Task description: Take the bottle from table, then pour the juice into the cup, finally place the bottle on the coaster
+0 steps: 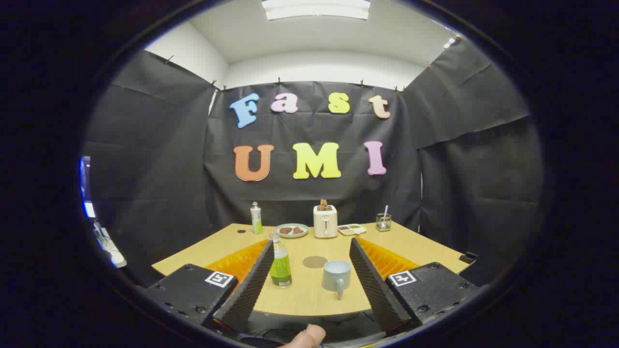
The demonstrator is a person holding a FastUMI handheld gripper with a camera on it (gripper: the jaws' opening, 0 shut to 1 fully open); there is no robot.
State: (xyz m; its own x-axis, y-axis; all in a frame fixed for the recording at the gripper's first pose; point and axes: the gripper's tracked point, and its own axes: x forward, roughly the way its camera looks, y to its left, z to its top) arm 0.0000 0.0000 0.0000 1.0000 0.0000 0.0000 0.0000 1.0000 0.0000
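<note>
1. The claw (309, 282) is wide open. Its two fingers stand far apart and hold nothing. They touch nothing on the table.
2. The light wooden table (425, 249) lies ahead of the claw, and its near edge shows between the two fingers.
3. The clear plastic bottle with green juice and a green label (280, 262) stands upright near the near edge of the table. It is just beside the left finger, on the inner side of it. I cannot tell if the finger touches it.
4. The pale blue-grey cup with a handle (336, 276) stands near the near edge too, between the fingers and closer to the right one. Its handle points toward the near edge.
5. The round brown coaster (315, 262) lies flat on the table just behind the cup, between the bottle and the cup. Nothing is on it.
6. Along the far edge of the table stand a white squeeze bottle with a green label (256, 219), a pale green plate with brown food (291, 230), a white toaster with toast sticking out (325, 221), a white tray with food (352, 229) and a clear glass with a straw in it (383, 222).
7. A person's thumb tip (305, 337) shows below the near edge of the table, between the fingers.
</note>
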